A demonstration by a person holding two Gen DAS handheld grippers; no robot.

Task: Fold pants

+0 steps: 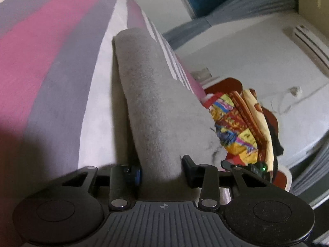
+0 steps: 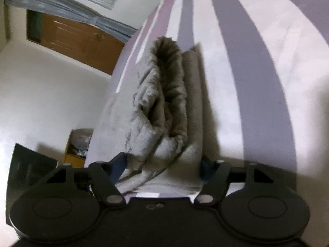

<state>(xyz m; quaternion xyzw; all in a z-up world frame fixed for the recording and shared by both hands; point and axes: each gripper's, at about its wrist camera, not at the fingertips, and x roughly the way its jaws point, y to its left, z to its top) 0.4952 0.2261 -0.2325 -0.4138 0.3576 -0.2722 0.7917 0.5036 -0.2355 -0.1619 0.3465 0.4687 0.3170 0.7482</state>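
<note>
On striped bedspread [image 1: 51, 65]: folded grey pants [image 1: 148, 103]; wooden door [image 2: 78, 39] behind.

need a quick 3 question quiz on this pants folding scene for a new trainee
1. True or false: the grey pants lie folded on a striped bedsheet.
2. Which gripper has the colourful cloth pile in its view? A) left gripper B) right gripper
3. Fill in: in the right wrist view, the door behind the bed is ____ in colour.

Key: 1 true; 2 A; 3 brown. Both grippers have pants fabric between their fingers.
</note>
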